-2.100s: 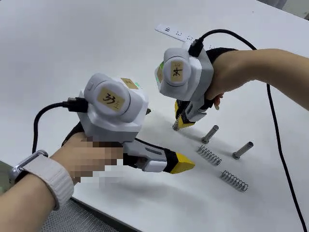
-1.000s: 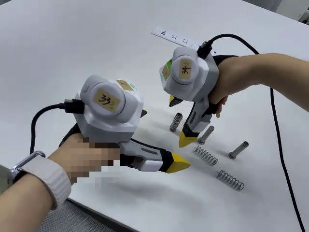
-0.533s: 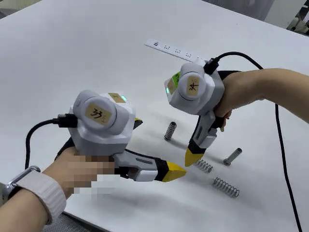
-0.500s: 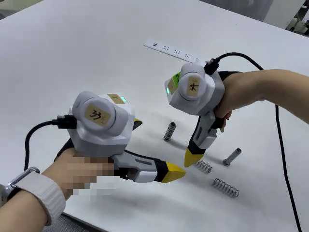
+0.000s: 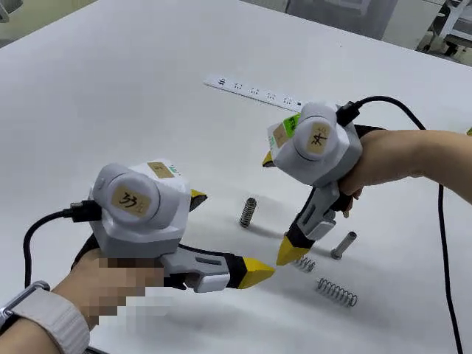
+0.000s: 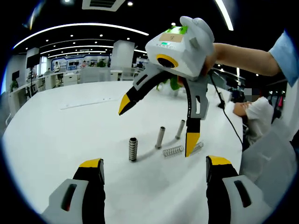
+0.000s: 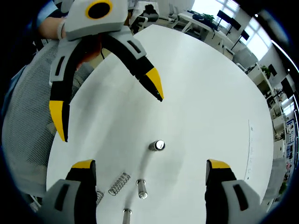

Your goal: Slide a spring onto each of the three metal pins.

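We hold the left gripper [image 6: 154, 162] and the right gripper [image 7: 151, 164] over the white worktop [image 5: 110, 88], each with jaws spread wide and holding nothing. Between them a spring-fitted pin [image 5: 248, 212] stands upright. One bare pin [image 6: 160, 137] and a second bare pin [image 6: 180, 129] stand near it, with one loose spring [image 5: 336, 292] and another loose spring [image 5: 304, 263] lying flat beside them.

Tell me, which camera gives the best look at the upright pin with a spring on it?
The left gripper view: the sprung pin stands side-on, coils clear. The head view shows it smaller, at a slant; the right gripper view looks down on its top end.
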{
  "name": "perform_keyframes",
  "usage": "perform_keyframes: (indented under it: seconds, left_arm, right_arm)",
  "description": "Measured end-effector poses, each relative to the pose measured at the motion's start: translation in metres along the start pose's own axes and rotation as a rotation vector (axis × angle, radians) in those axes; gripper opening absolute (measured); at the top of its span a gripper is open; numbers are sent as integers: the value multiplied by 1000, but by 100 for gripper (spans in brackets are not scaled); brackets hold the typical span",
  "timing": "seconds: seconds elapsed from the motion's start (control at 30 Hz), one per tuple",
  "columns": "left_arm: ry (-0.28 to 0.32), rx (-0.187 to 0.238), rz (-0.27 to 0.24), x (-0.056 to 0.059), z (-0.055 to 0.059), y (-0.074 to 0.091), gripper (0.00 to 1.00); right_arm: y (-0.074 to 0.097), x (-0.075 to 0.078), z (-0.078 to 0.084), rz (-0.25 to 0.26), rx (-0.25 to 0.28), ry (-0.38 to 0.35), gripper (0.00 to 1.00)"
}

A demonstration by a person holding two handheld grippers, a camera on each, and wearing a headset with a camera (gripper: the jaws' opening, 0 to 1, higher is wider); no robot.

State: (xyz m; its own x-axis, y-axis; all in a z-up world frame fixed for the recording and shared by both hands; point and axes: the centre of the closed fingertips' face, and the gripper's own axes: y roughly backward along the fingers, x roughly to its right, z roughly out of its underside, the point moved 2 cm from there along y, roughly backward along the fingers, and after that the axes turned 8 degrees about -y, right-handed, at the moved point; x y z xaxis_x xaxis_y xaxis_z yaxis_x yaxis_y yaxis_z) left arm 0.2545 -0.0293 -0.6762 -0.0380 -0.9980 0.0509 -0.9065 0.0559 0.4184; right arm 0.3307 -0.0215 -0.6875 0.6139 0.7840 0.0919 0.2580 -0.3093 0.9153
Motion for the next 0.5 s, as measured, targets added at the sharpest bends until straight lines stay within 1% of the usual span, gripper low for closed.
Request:
perform_keyframes:
  seconds: [0.1, 0.13, 0.23, 0.33, 0.5]
  left_arm:
    - [5, -1, 1, 0, 1, 0, 92]
    - [12, 0, 2, 0, 1, 0, 92]
    - [17, -8, -6, -3, 3, 1, 91]
    - [17, -10, -12, -3, 4, 1, 91]
    - [17, -14, -14, -4, 6, 2, 91]
  right_arm:
    - [7, 2, 1, 26, 40, -42, 99]
    - [10, 2, 3, 33, 61, -56, 99]
    - [15, 0, 8, 47, 85, -87, 98]
    - [21, -6, 16, 55, 98, -112, 97]
    - [31, -13, 32, 85, 134, -171, 96]
